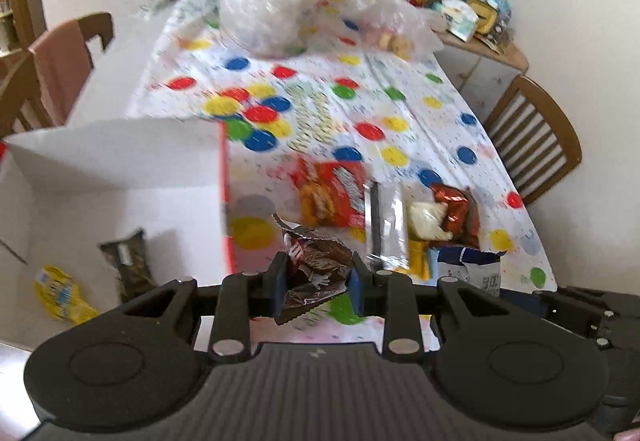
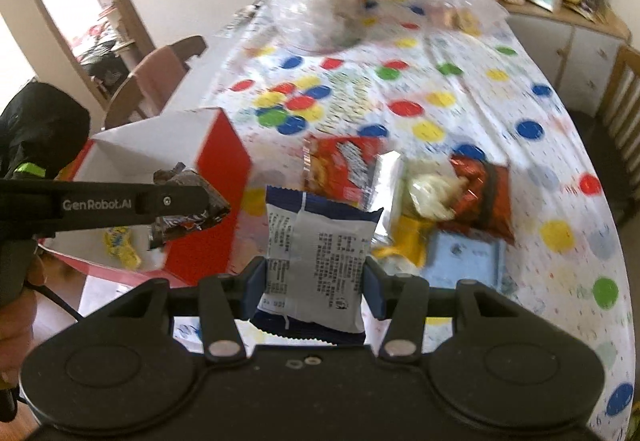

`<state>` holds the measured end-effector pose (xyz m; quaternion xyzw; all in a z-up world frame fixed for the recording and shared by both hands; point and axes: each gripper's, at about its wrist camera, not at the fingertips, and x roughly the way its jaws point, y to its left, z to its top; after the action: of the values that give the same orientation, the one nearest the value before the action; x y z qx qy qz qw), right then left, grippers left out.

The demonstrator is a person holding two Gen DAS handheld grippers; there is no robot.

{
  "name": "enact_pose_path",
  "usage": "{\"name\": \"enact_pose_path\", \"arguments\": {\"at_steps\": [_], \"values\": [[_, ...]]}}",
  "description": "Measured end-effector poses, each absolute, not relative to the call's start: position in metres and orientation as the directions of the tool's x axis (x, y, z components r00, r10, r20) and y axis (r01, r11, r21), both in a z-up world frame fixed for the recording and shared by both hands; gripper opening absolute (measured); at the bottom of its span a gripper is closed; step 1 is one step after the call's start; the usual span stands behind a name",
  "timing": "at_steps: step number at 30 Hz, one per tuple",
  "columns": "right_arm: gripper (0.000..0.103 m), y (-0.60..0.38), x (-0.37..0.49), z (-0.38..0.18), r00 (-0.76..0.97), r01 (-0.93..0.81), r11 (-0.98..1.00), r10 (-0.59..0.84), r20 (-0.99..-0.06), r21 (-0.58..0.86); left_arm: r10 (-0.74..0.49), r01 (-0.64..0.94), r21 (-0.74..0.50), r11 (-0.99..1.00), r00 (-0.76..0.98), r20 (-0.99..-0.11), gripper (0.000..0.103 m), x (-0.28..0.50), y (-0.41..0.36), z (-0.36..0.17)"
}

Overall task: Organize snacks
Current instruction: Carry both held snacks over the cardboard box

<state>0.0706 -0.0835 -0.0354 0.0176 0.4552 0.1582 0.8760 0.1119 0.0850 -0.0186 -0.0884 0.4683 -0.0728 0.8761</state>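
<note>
You are partway through: the white box with red sides [image 1: 120, 177] at the left edge of the tabletop [image 1: 400, 101] already holds a yellow packet [image 1: 60, 295] and a dark green packet [image 1: 128, 265], so at least two snacks look sorted. Your left gripper [image 1: 318, 279] has its jaws closed on a brown chocolate wrapper [image 1: 316, 261], hanging just beside the box's red wall. Your right gripper [image 2: 316, 281] clamps a blue-and-white packet [image 2: 320, 261] over the near edge of the tabletop. Left to do, by my reading: both held packets, plus the heap toward the near right corner, with an orange bag [image 1: 332, 193], a silver pouch [image 1: 386, 225] and a red foil bag [image 1: 456, 213].

The left view alone looks down into the box's contents. The right view alone shows the left gripper from the side (wrapper crumpled at its tip, over the box) and a pale blue box [image 2: 464, 261] lying flat under the heap.
</note>
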Motion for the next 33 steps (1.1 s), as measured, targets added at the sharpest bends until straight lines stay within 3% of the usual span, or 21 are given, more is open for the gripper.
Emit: {"name": "enact_pose_path", "arguments": {"at_steps": [9, 19, 33], "values": [[0.049, -0.021, 0.081, -0.029, 0.528, -0.360, 0.920, 0.339, -0.779, 0.156, -0.112, -0.049, -0.177, 0.983, 0.602, -0.791, 0.030, 0.107, 0.159, -0.002], [0.049, 0.048, 0.096, -0.037, 0.482, -0.455, 0.879, 0.377, -0.791, 0.142, -0.041, -0.144, -0.153, 0.978, 0.583, -0.811, 0.030, 0.099, 0.221, -0.019], [0.049, 0.133, 0.116, -0.093, 0.386, -0.565, 0.822, 0.334, -0.860, 0.065, 0.019, -0.216, -0.121, 0.969, 0.552, -0.834, 0.030, 0.071, 0.263, -0.045]]}}
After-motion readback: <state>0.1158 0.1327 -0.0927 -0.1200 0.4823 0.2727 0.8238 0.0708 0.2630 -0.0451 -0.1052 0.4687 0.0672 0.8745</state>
